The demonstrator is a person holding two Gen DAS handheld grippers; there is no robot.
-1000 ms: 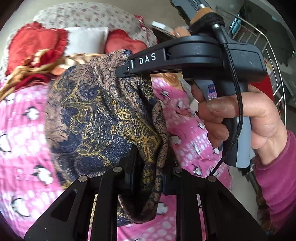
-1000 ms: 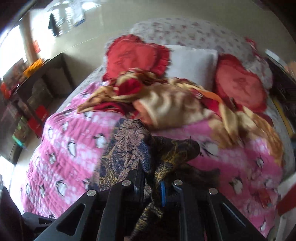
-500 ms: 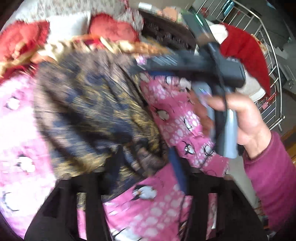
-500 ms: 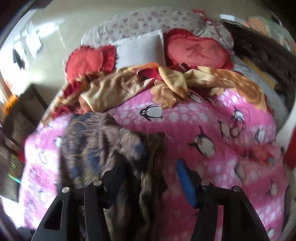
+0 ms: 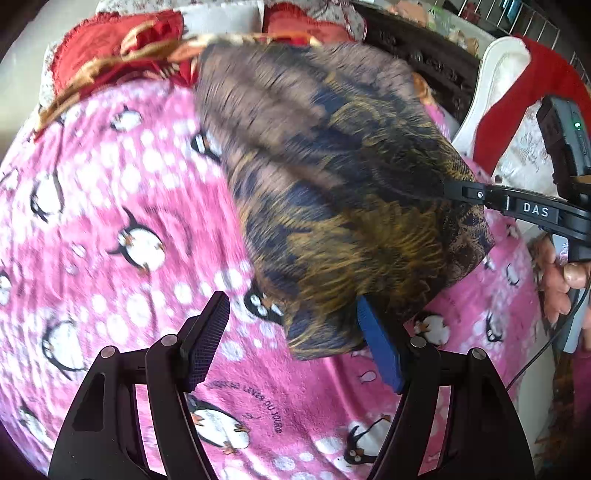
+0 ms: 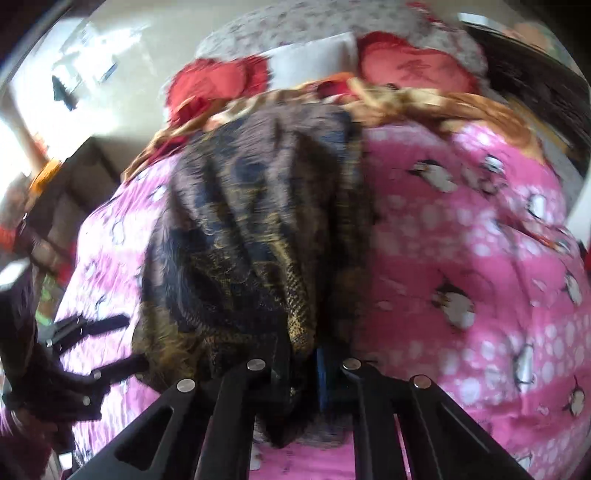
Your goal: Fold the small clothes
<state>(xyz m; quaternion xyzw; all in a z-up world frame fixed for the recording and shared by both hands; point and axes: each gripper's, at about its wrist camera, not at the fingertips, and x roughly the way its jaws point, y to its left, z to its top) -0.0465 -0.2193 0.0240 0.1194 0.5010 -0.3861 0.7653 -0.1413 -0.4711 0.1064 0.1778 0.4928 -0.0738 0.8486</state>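
A dark navy, gold and brown patterned cloth [image 5: 332, 184] lies spread over the pink penguin blanket [image 5: 110, 184]. My left gripper [image 5: 291, 298] hovers low over the blanket, its jaws opening. The cloth's near corner reaches in beside the blue right pad [image 5: 380, 350], and neither pad presses it. At the cloth's right edge my right gripper [image 5: 450, 192] holds on. In the right wrist view the cloth [image 6: 251, 229] runs away from my right gripper [image 6: 303, 354], whose jaws are closing tight on a fold. The left gripper [image 6: 136, 341] shows at the cloth's left edge.
Red heart cushions [image 6: 417, 70], a white pillow [image 6: 310, 55] and crumpled gold and red fabric [image 6: 406, 99] crowd the bed's head. A dark carved bed frame [image 5: 424, 55] and a metal rack [image 5: 535, 18] stand to the right. A person's hand [image 5: 561, 280] grips the right tool.
Both grippers came down toward the blanket with the cloth. The left gripper let go of it and opened. The right gripper opened briefly, then shut on the cloth again.
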